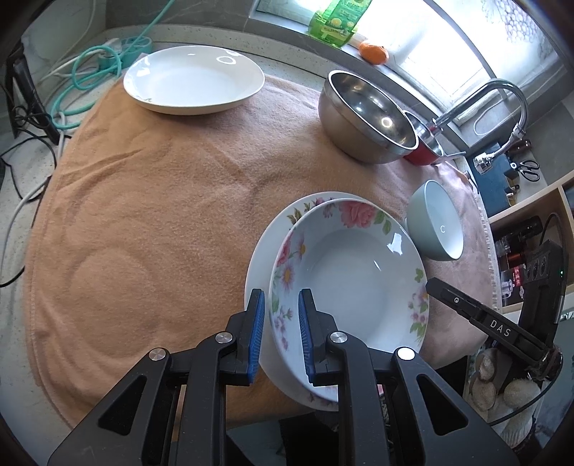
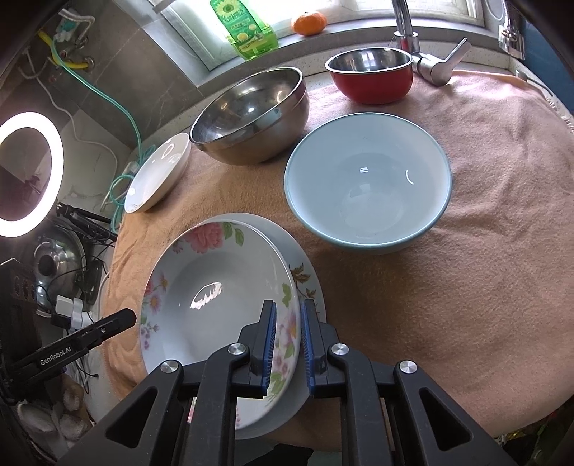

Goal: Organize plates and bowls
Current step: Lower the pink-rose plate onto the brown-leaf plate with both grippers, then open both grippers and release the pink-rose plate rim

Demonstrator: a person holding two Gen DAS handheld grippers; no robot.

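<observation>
Left gripper point(image 1: 281, 331), right gripper point(image 2: 288, 346) both clamp floral plate point(image 1: 348, 286) rim.

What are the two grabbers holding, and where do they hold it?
Both hold the flowered deep plate by its rim: the left gripper on one side, the right gripper on the opposite side. It sits on a larger plate.

A speckled stone bench point(image 1: 201, 30) is covered by a peach towel point(image 1: 150, 200). Daylight is admitted through a window point(image 2: 315, 7) above a grey sill point(image 2: 358, 32). Dark grey tiles point(image 2: 143, 53) are seen on the wall, and a lit ring light point(image 2: 25, 175) stands at the left.
</observation>
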